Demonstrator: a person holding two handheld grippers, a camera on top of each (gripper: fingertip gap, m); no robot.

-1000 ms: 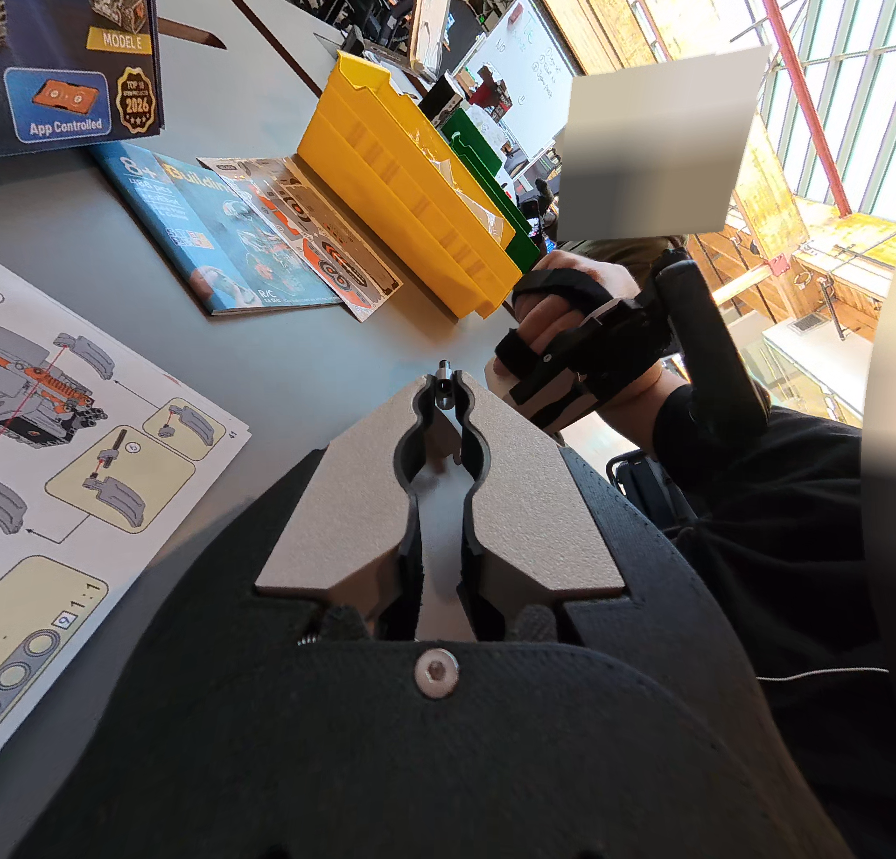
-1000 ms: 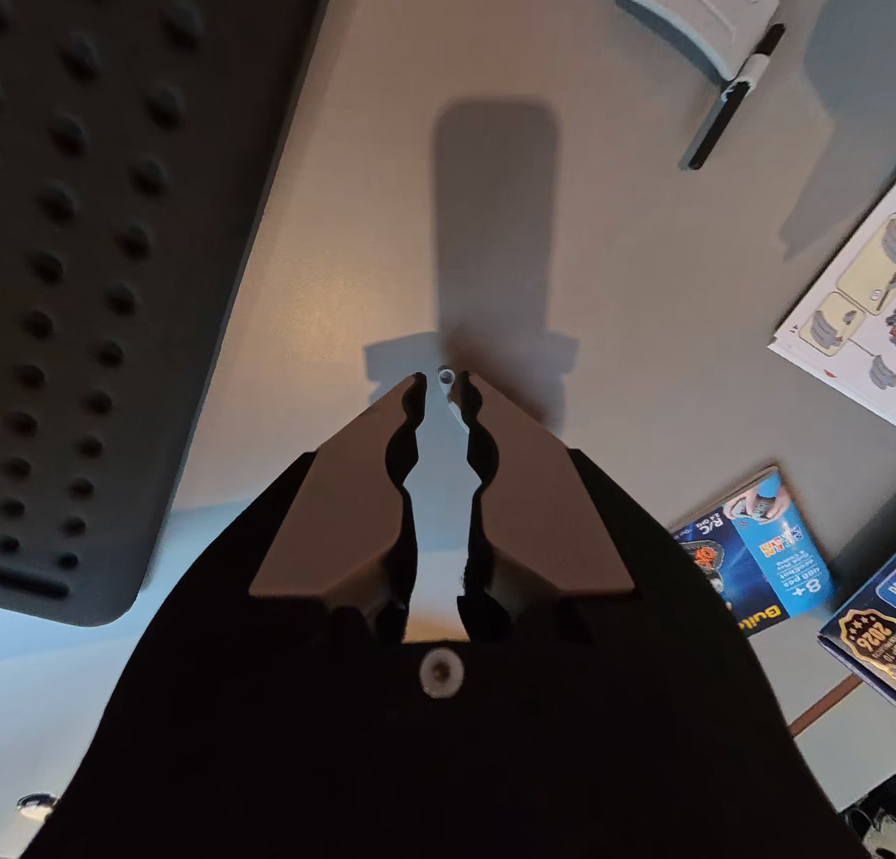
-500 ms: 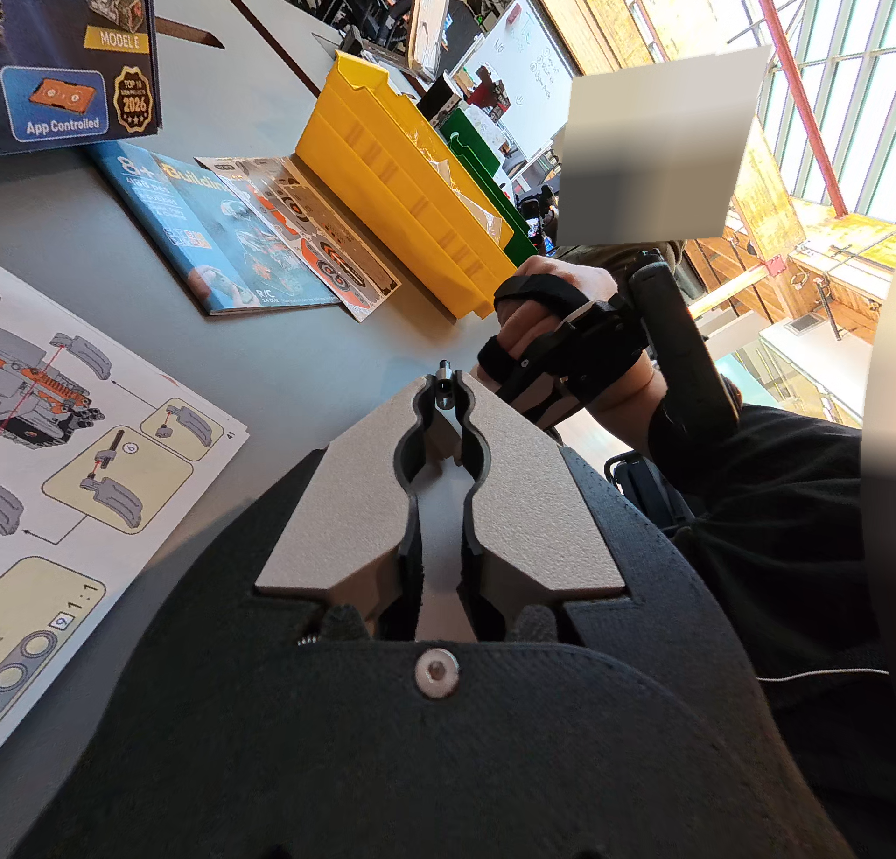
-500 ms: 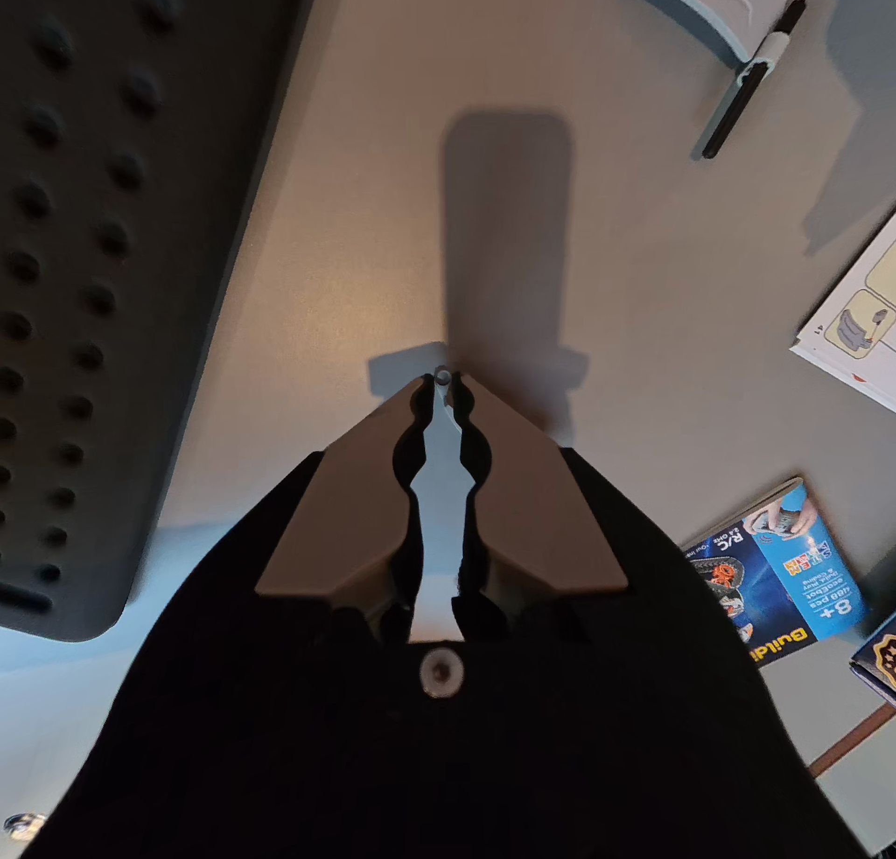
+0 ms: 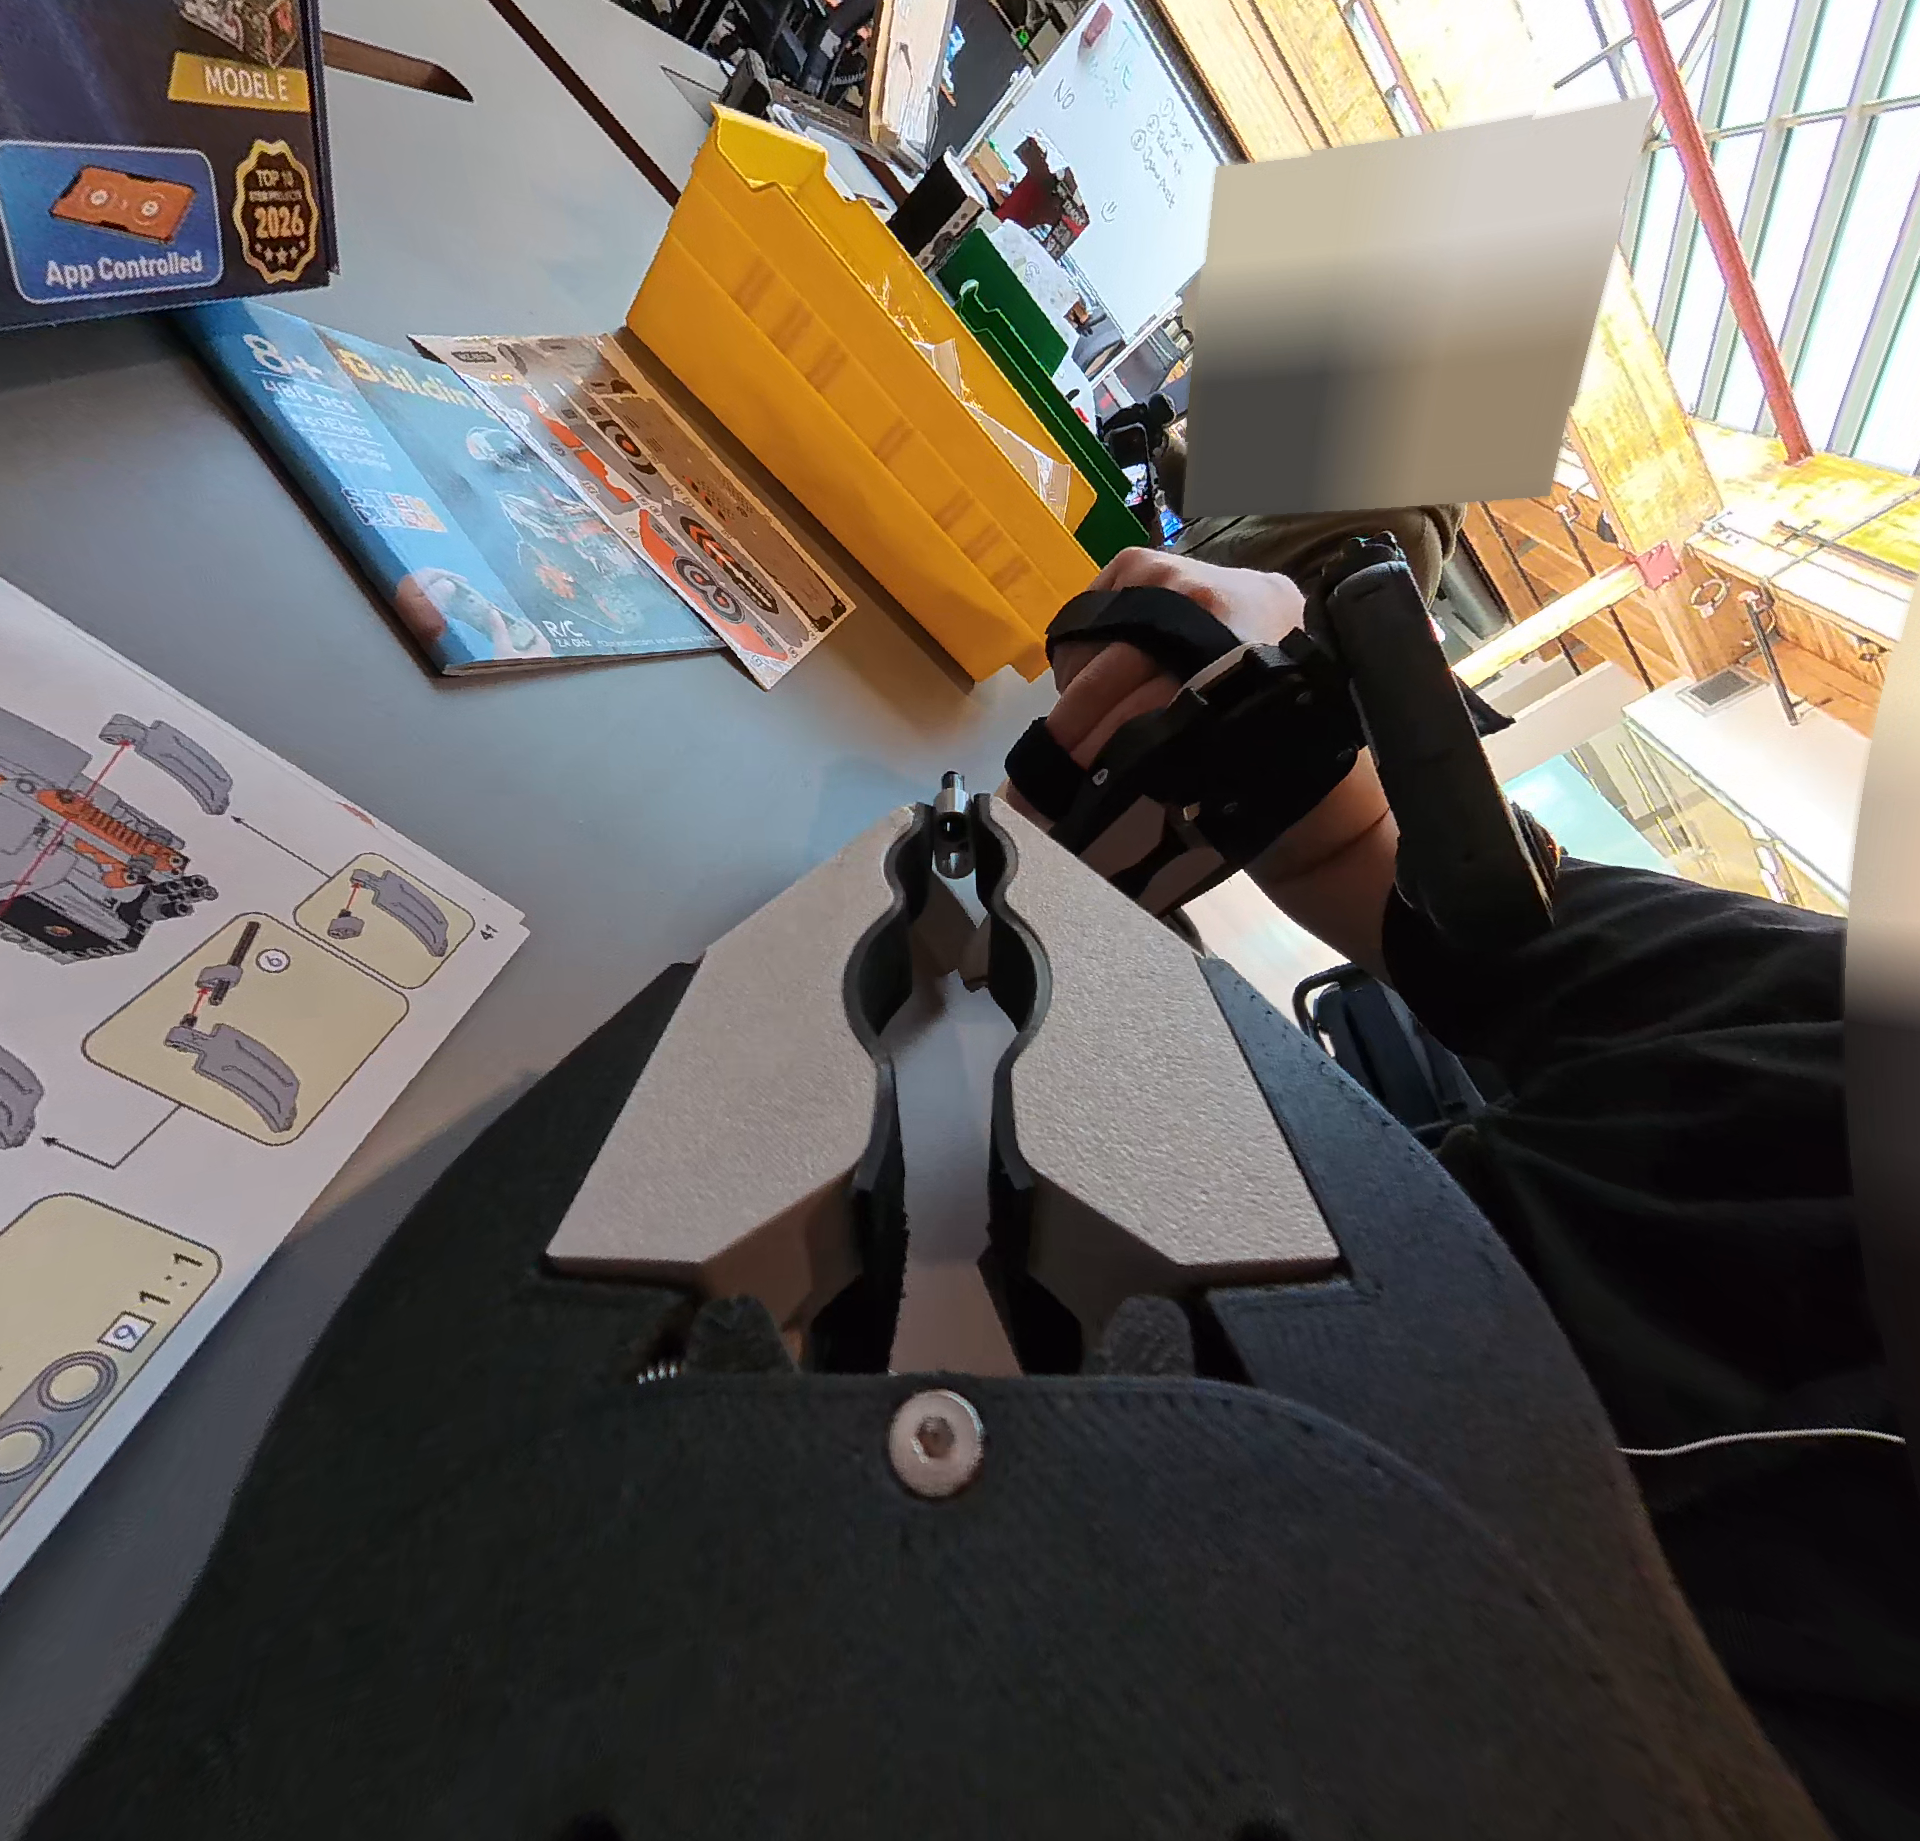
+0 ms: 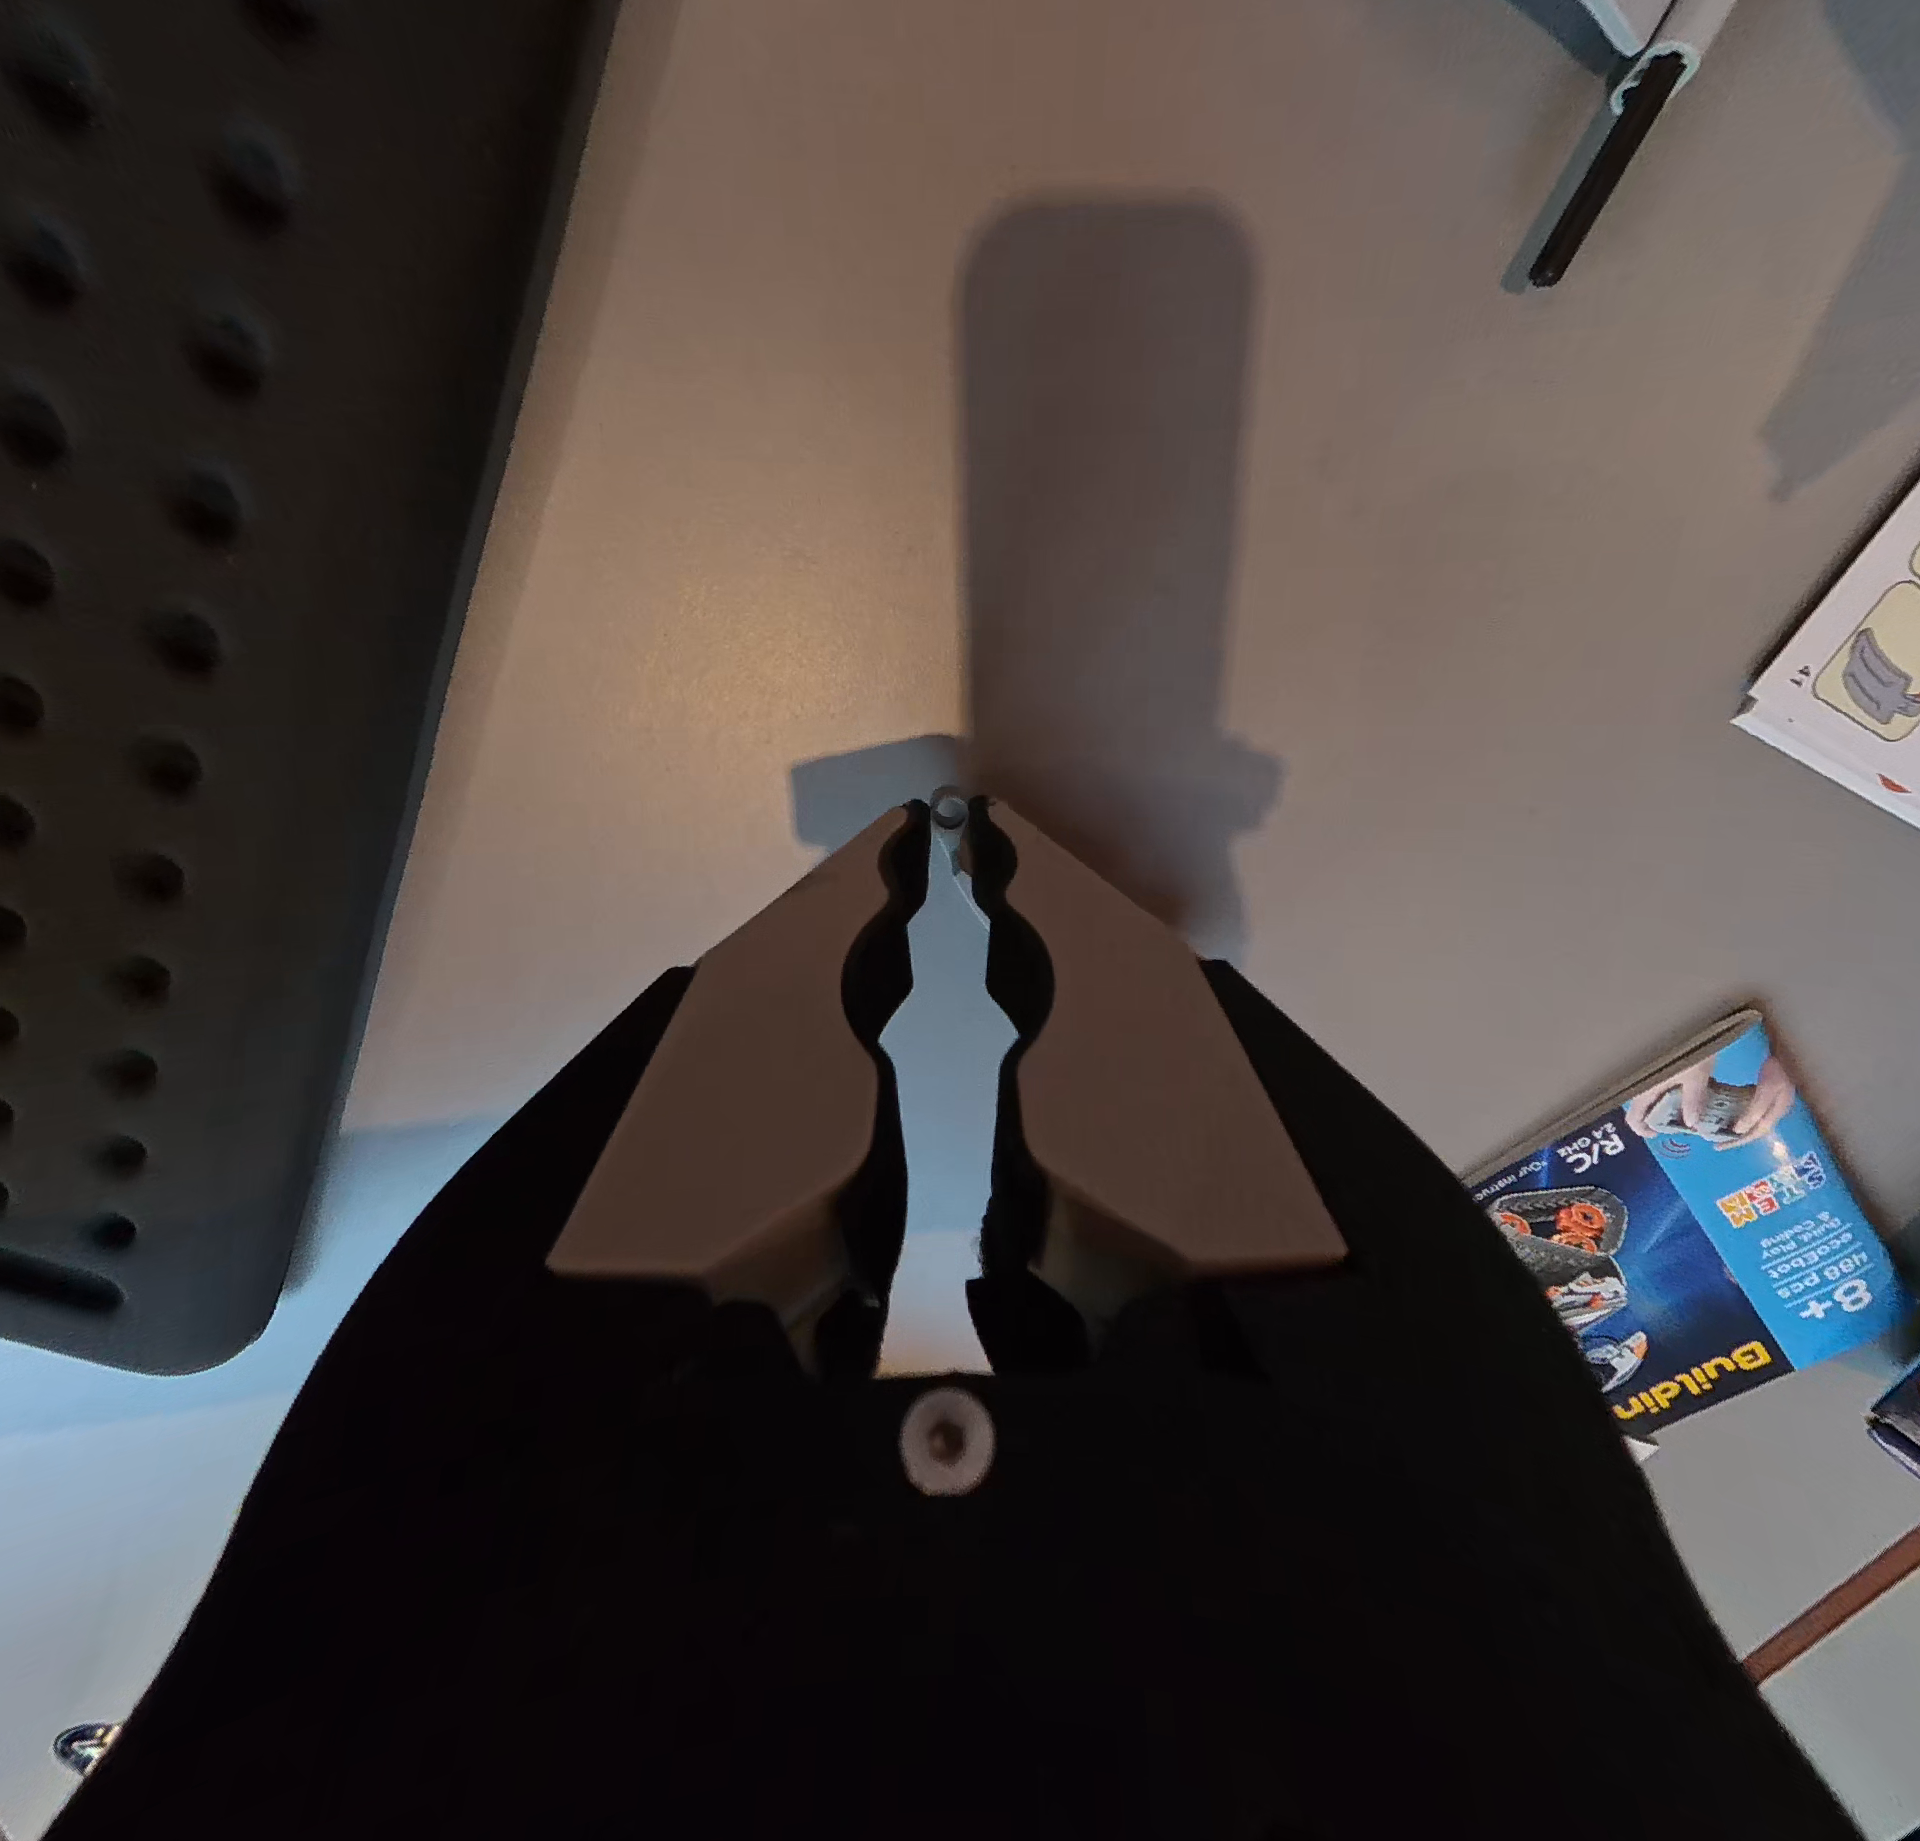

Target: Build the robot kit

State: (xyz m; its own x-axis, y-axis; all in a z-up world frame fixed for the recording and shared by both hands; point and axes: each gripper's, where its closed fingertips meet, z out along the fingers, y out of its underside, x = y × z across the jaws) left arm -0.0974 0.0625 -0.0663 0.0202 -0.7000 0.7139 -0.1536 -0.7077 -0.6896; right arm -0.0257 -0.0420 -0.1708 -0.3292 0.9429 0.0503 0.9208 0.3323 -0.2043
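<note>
Left wrist view: left gripper [image 5: 951,823] jaws clench a small grey pin [image 5: 949,828] above the counter [image 5: 644,773]. Right gripper [image 6: 948,815] pinches a tiny pale bush [image 6: 947,810]; both seem light, stiff, easily dropped.

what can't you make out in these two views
- Left wrist view: the small grey pin in the left gripper; its lower part is hidden between the fingertips.
- Left wrist view: the green bin, mostly hidden behind the yellow bin.
- Right wrist view: the pale ring-shaped piece in the right gripper, too small and dim to identify.
</note>
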